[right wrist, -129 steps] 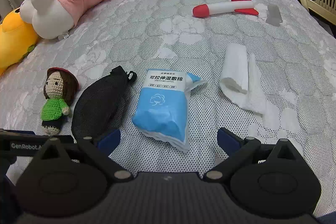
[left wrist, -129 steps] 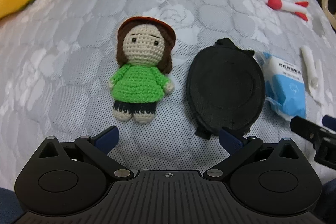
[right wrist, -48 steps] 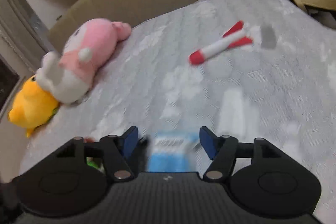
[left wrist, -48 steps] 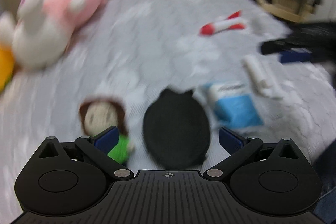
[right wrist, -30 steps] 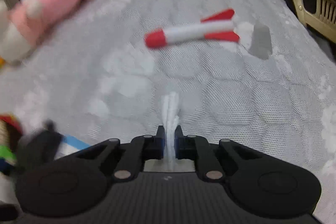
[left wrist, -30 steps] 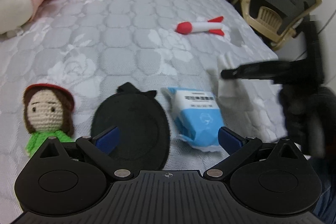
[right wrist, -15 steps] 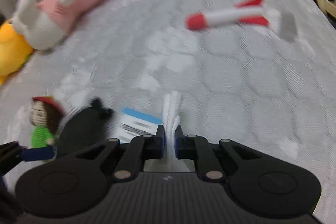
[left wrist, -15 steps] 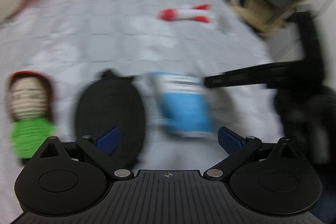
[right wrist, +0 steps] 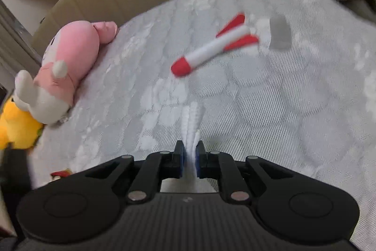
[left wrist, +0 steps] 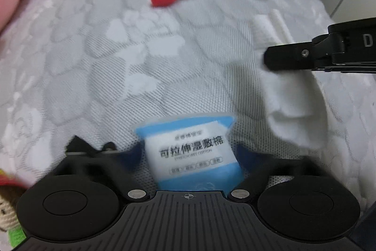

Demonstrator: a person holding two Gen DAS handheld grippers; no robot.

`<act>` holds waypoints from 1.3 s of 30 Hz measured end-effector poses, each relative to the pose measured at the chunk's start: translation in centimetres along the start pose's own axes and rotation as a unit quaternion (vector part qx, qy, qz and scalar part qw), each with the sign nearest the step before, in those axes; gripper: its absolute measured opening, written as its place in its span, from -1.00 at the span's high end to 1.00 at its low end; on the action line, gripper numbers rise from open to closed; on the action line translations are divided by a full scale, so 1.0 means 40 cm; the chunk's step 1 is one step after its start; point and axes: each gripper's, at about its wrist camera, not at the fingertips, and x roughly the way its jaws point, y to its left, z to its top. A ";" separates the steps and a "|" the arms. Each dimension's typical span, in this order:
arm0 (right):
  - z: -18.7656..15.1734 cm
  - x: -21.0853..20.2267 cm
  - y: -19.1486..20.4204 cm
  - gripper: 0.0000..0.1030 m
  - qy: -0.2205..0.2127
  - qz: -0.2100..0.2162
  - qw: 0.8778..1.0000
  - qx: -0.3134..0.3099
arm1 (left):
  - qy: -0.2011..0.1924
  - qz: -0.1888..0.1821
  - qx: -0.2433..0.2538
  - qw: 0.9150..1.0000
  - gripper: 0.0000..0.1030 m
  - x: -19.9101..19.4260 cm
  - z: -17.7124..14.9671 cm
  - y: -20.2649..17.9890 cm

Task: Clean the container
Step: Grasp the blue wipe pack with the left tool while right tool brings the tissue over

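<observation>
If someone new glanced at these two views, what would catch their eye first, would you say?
Probably the white cloth pinched in the shut right gripper, hanging above the quilted bed. Next, the blue-and-white wipes pack between the fingers of the left gripper, whose jaws have just been closing. Further back lie a red-and-white toy rocket and, by the left edge, a pink plush.

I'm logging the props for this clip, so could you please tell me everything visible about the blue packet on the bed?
The blue packet is a soft, pillow-like plastic pouch, light blue with a white label bearing black Chinese characters and small English print too blurred to read. It lies on the quilted grey bedcover, label up, top edge away from the camera. The left claw has just been closing around it, blurred fingers flanking either side; contact isn't clear. A black pouch sits beside it.
</observation>
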 end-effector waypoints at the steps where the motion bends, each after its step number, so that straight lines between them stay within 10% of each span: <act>1: -0.003 0.004 0.001 0.78 0.008 0.013 1.000 0.004 | -0.005 -0.006 -0.002 1.000 -0.29 -0.004 -0.006 0.000; 6: -0.022 0.026 0.040 0.78 0.037 0.073 0.996 -0.021 | -0.040 -0.063 0.015 0.997 -0.27 -0.066 -0.072 -0.015; 16: -0.064 0.019 0.101 0.74 0.059 0.050 0.994 -0.082 | -0.063 -0.066 -0.019 0.996 -0.43 -0.147 -0.166 0.033; 22: -0.078 0.015 0.091 0.75 0.056 -0.055 0.993 -0.090 | -0.086 -0.091 -0.034 0.992 -0.80 -0.218 -0.198 0.049; 24: -0.076 -0.026 0.093 0.75 0.045 -0.014 0.997 -0.064 | -0.067 -0.099 -0.049 0.992 -0.80 -0.217 -0.211 0.057; 28: -0.136 -0.041 0.114 0.75 0.117 0.113 0.987 -0.016 | -0.009 -0.086 -0.043 0.995 -0.61 -0.162 -0.263 0.038; 33: -0.171 0.000 0.135 0.76 0.150 0.030 0.985 -0.078 | 0.020 -0.067 -0.022 0.997 -0.37 -0.116 -0.280 0.008; 39: -0.110 -0.017 0.045 0.76 0.107 0.062 0.992 0.016 | -0.035 -0.033 -0.006 0.999 -0.17 -0.098 -0.225 -0.011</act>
